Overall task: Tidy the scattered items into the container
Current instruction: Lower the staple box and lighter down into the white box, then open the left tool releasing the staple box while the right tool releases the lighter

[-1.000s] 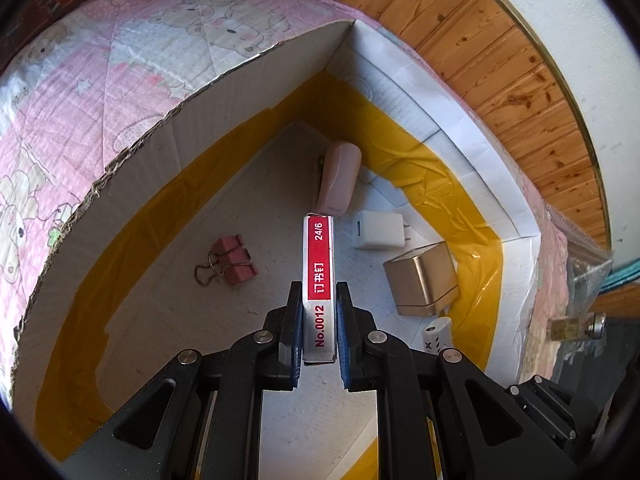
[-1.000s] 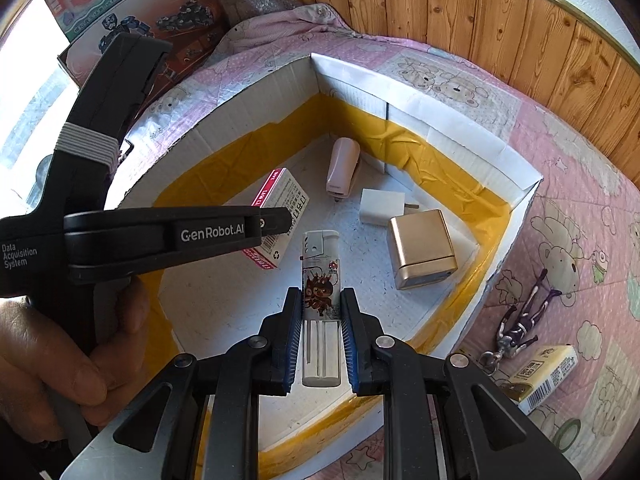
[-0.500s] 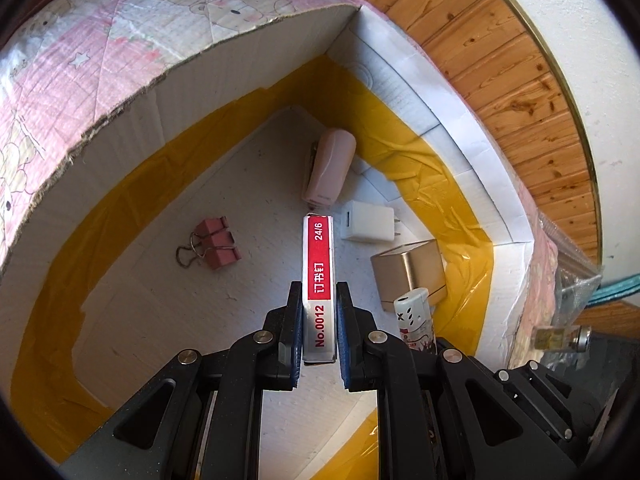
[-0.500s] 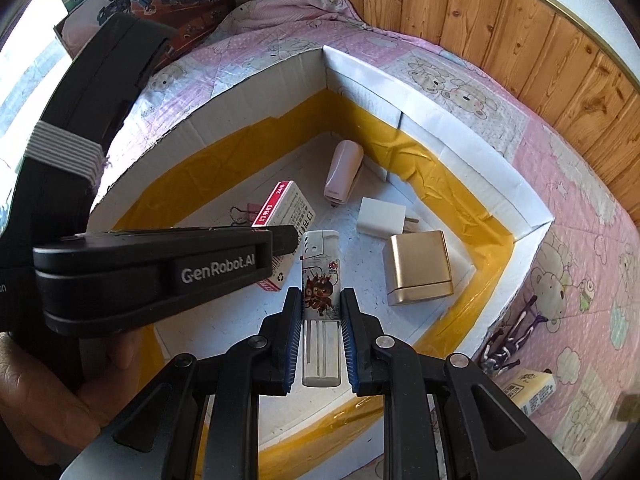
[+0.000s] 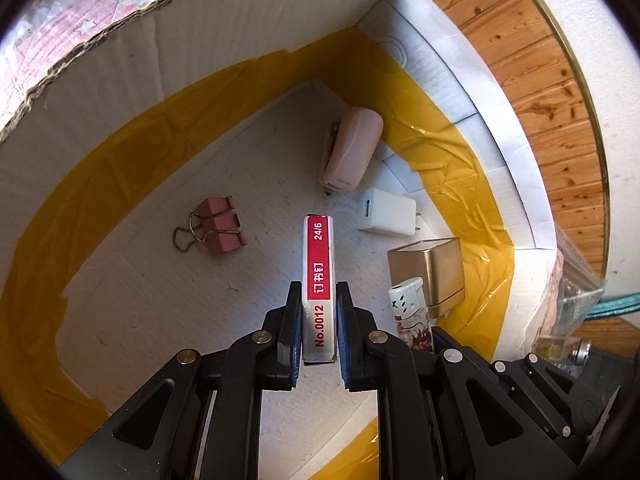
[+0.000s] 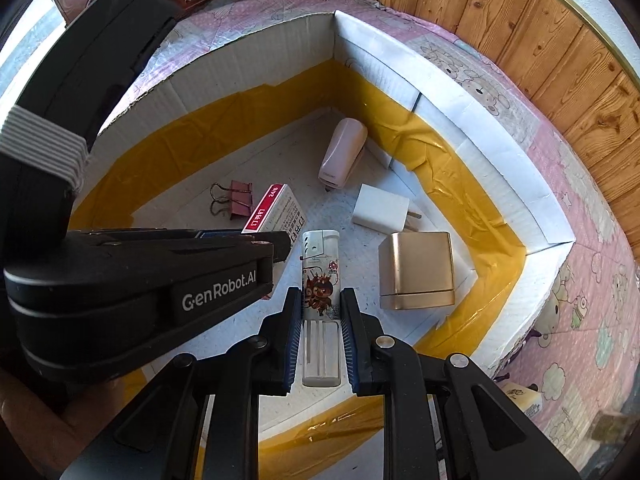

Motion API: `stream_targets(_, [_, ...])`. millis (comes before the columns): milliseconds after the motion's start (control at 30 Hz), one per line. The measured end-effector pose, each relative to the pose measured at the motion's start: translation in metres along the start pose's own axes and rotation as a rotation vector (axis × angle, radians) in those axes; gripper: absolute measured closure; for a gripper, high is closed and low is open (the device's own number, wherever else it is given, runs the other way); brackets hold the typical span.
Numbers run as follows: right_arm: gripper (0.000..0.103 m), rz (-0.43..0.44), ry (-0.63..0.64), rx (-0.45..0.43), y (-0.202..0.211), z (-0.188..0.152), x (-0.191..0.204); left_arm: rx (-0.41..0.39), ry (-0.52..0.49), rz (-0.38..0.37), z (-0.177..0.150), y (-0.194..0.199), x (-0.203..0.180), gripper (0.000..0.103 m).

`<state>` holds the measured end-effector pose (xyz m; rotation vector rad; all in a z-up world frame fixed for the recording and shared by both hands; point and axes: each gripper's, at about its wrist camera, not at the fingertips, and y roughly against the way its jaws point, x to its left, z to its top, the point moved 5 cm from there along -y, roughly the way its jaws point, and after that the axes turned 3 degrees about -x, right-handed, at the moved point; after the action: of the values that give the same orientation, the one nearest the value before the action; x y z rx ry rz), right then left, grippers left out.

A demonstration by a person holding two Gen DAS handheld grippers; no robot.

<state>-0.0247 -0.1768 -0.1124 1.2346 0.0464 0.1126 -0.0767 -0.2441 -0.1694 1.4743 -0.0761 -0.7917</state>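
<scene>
the cardboard box (image 5: 120,92) is the largest item: open-topped, white inside, yellow tape running round the lower walls, standing on a pink printed quilt (image 6: 592,280) beside a wood-panelled wall (image 5: 532,80).

inside, on the floor: a gold rectangular block (image 6: 416,270) near the right wall; a pink stapler (image 6: 344,152) lying with its long axis running toward the far corner; a white plug adapter (image 6: 380,208) between those two, prongs facing the right wall; a cluster of pink binder clips (image 5: 220,226) lying apart to the left.

my left gripper (image 5: 319,320) is clenched on the staple box (image 5: 318,280). the box stands on its narrow edge between the pads, red spine toward the camera, long axis running along my fingers and away toward the stapler. seen from the right wrist, it hangs tilted over the middle of the box floor (whether its far end touches the floor i cannot tell).

my right gripper (image 6: 320,320) is clenched on the lighter (image 6: 320,280). its long axis lies along the fingers, the white cap end pointing forward and down into the box, the clear fuel end back between the pads. it is held just beside the staple box, with the gold block to its right.

both grippers point steeply down into the box, side by side. part of my hand (image 6: 36,424) shows under the left gripper's body.
</scene>
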Motion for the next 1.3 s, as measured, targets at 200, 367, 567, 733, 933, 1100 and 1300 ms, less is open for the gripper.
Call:
stream_targets(200, [0.083,0.002,-0.009,0.017,-0.006,0.002,-0.003,0.006,0.002,0.017,0.002,-0.007,0.001,0.087])
stream_targets(367, [0.083,0.003,-0.019,0.035,-0.012,0.001,-0.007,0.007,0.001,0.017,0.004,-0.010,0.001,0.087])
stream_targets(567, [0.082,0.003,-0.037,0.032,-0.012,0.003,-0.009,0.011,0.006,0.012,0.006,-0.012,0.000,0.069])
stream_targets(733, [0.082,0.005,-0.048,0.020,-0.010,0.004,-0.010,0.006,0.003,0.012,0.008,-0.009,-0.001,0.065])
stream_targets(933, [0.082,0.006,-0.052,0.009,-0.004,0.003,-0.009,-0.011,0.022,-0.017,0.015,0.002,-0.002,0.065])
stream_targets(1100, [0.082,0.012,-0.062,-0.011,0.003,0.001,-0.009,-0.016,0.006,-0.047,0.014,0.010,-0.010,0.065])
stream_targets(1300, [0.082,0.035,-0.088,-0.043,0.013,-0.001,-0.013,-0.035,-0.020,-0.060,0.004,0.022,-0.014,0.065])
